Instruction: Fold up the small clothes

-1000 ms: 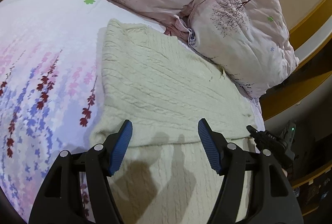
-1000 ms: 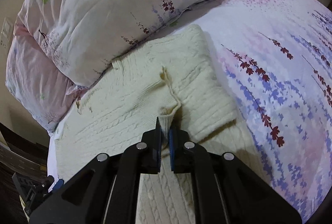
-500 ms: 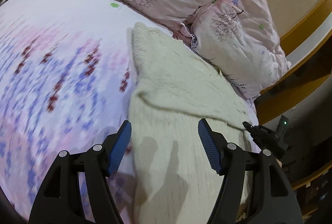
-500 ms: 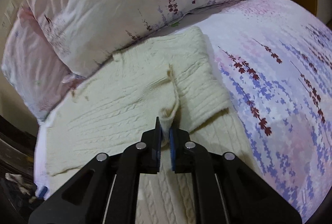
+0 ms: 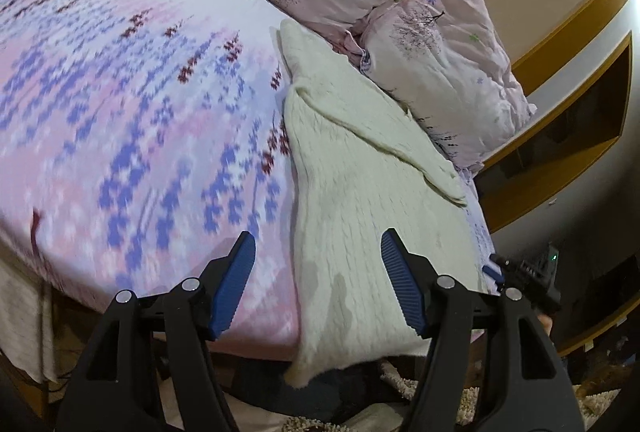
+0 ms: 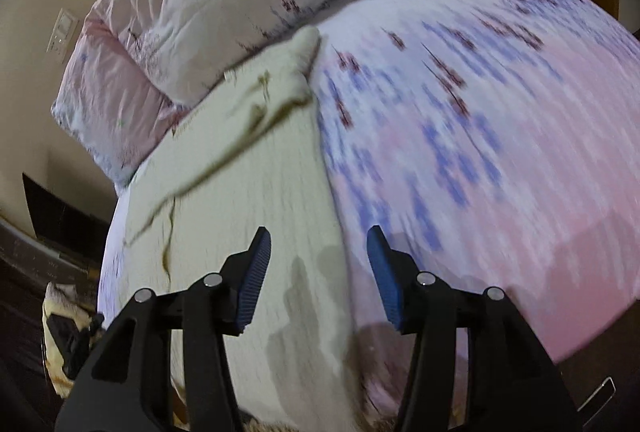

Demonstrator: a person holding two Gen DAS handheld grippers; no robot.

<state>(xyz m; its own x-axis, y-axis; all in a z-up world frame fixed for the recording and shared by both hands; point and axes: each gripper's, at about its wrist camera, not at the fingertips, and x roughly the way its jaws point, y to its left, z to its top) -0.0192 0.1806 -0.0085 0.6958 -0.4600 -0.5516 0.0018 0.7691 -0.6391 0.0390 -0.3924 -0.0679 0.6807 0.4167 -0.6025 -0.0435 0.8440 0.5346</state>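
Both released, holding nothing: left gripper [image 5: 318, 282] and right gripper [image 6: 319, 274] over cream cable-knit sweater [image 5: 360, 216], sleeve crossed inward, probably lining up the hem fold.

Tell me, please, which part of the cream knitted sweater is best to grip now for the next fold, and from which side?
Probably the near hem of the cream knitted sweater, where its lower left corner hangs over the edge of the bed. That corner is free and thin, so the open left gripper can come from the foot of the bed and pinch it.
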